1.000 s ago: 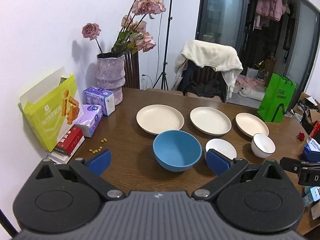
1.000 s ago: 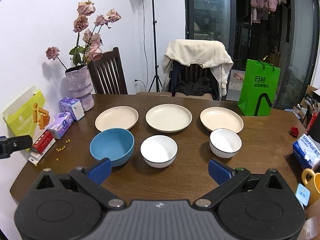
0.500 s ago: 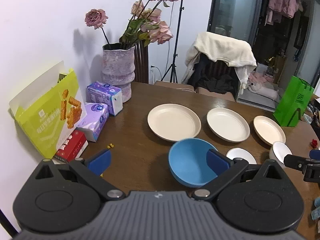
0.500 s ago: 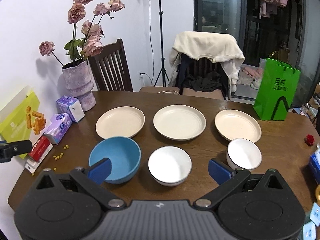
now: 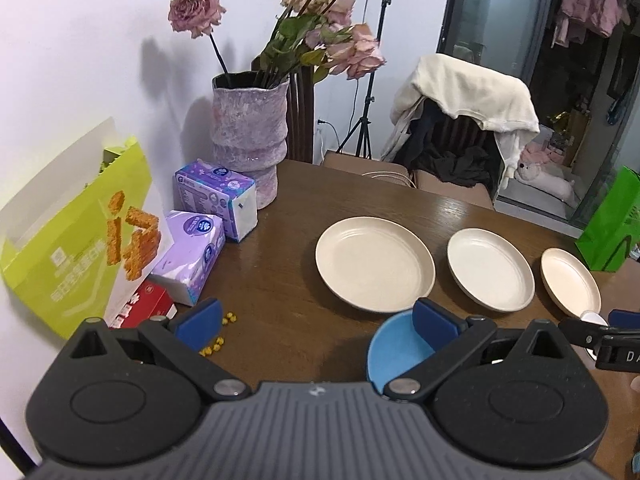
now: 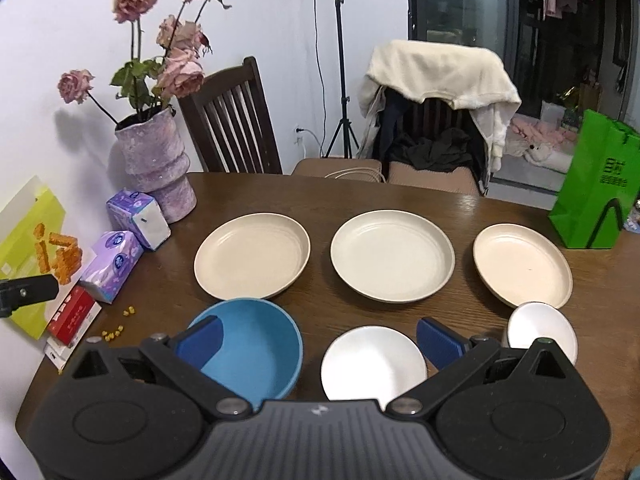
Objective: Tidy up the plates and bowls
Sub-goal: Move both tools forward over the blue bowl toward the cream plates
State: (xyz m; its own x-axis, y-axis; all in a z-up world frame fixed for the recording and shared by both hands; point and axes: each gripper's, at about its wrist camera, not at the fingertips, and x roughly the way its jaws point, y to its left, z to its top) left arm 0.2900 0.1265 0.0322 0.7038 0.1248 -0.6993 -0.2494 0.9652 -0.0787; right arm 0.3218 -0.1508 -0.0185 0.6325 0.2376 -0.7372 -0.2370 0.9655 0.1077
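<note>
Three cream plates lie in a row on the brown table: left plate (image 6: 252, 254), middle plate (image 6: 392, 255), right plate (image 6: 522, 264). In front of them stand a blue bowl (image 6: 256, 344), a white bowl (image 6: 374, 362) and a second white bowl (image 6: 542, 330). My right gripper (image 6: 320, 340) hangs open above the blue and middle bowls, holding nothing. My left gripper (image 5: 318, 320) is open too, over the table's left part; the blue bowl (image 5: 396, 352) shows beside its right finger, with the left plate (image 5: 374, 264) beyond.
A purple vase (image 6: 156, 164) of roses, tissue packs (image 6: 138, 218), a yellow-green box (image 5: 76, 240) and a red box (image 6: 70, 316) crowd the table's left edge. Yellow crumbs (image 6: 116, 328) lie near them. A green bag (image 6: 596, 184) stands at far right. Chairs stand behind the table.
Both grippers have moved forward and lower over the table, so the dishes look larger. The left gripper has swung left, and the blue bowl now sits at its right finger.
</note>
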